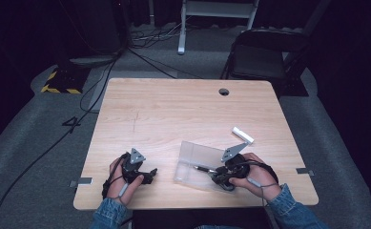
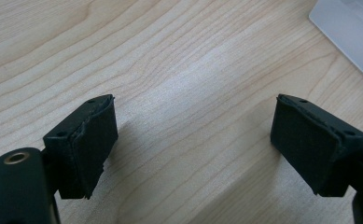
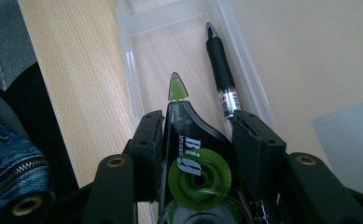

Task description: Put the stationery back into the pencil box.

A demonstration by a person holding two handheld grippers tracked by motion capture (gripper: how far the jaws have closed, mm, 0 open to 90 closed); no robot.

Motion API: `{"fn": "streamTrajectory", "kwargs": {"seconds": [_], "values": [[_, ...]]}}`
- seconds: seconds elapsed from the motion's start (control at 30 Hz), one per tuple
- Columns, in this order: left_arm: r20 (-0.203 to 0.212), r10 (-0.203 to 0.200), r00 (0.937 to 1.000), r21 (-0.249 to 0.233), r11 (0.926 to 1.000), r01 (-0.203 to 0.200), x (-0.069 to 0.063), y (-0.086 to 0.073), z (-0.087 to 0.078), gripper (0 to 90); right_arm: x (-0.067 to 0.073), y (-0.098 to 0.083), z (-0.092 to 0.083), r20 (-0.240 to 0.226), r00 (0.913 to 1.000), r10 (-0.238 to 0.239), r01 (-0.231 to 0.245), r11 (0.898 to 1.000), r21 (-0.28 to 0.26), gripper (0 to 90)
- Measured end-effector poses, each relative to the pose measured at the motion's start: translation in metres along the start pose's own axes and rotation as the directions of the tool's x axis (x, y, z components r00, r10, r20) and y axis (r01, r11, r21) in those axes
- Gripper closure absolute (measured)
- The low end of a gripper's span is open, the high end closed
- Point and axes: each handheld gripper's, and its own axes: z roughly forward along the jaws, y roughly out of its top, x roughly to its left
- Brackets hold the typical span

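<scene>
the right gripper [image 3: 198, 135] grips a correction tape [image 3: 193, 158] over the clear box [image 3: 128, 70], a pen [image 3: 220, 65] at 1 o'clock. the left gripper [image 2: 193, 140] is open over the table [image 2: 170, 56].

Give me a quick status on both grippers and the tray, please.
Left gripper open, empty. Right gripper shut on correction tape, above clear tray. Pen already inside; nothing blocking.

One clear tray [image 1: 192, 157], one black pen [image 3: 221, 70], one correction-tape dispenser [image 3: 193, 154], one white eraser [image 1: 242, 135].
</scene>
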Motion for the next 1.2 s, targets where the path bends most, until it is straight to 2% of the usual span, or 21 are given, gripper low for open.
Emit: {"fn": "streamTrajectory", "kwargs": {"seconds": [0.17,0.4,0.7,0.93,1.07,1.2], "values": [[0.000,-0.001,1.0000,0.000,1.0000,0.001,0.000,0.000,0.000,15.2,0.001,-0.001,0.004,-0.025,0.9997,0.004,-0.004,1.000,0.012,54.7],[0.001,0.001,1.0000,0.000,1.0000,-0.001,0.000,0.000,0.000,15.2,0.001,-0.001,0.008,-0.054,0.9984,-0.017,0.019,0.999,0.026,52.3],[0.000,0.000,1.0000,0.000,1.0000,0.000,0.000,0.000,0.000,15.2,0.001,-0.002,0.009,-0.068,0.9977,-0.009,0.011,1.000,0.026,49.5],[0.001,0.000,1.0000,0.000,1.0000,0.000,0.000,0.000,0.000,15.2,-0.002,0.000,-0.001,-0.040,0.9991,-0.014,0.013,0.999,-0.037,50.0],[0.002,0.003,1.0000,0.000,1.0000,-0.003,0.000,0.000,0.000,15.1,-0.004,0.000,-0.007,-0.015,0.9999,-0.002,0.001,0.998,-0.059,55.4],[0.004,-0.003,1.0000,-0.001,1.0000,0.003,0.000,0.000,0.000,15.1,-0.006,0.001,-0.014,0.008,0.9999,0.008,-0.008,0.996,-0.086,56.0]]}}
